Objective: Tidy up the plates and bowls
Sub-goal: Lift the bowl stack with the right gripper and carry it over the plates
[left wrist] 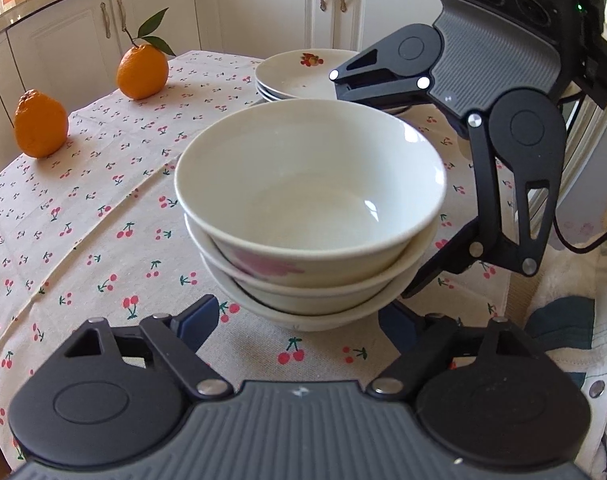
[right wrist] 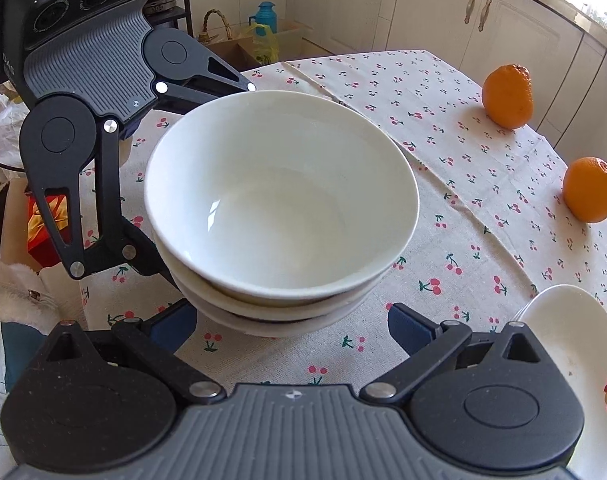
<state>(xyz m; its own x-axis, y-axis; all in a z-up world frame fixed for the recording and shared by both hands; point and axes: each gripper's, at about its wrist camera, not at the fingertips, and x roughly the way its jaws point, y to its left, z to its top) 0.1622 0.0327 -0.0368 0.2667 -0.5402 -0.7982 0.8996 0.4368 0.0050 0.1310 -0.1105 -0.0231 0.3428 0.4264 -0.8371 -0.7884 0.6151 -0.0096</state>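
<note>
White bowl stack (left wrist: 309, 216) mid-desk (left wrist: 83, 216), left tool (left wrist: 297, 322) and right tool (right wrist: 291, 322) both spread wide, gripping nothing.

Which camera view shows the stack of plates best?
The left wrist view: the plates sit whole behind the bowls, stacked rims and fruit print visible, only the near right edge hidden by the right gripper. The right wrist view shows just part of the plates, cut off at its lower right.
</note>
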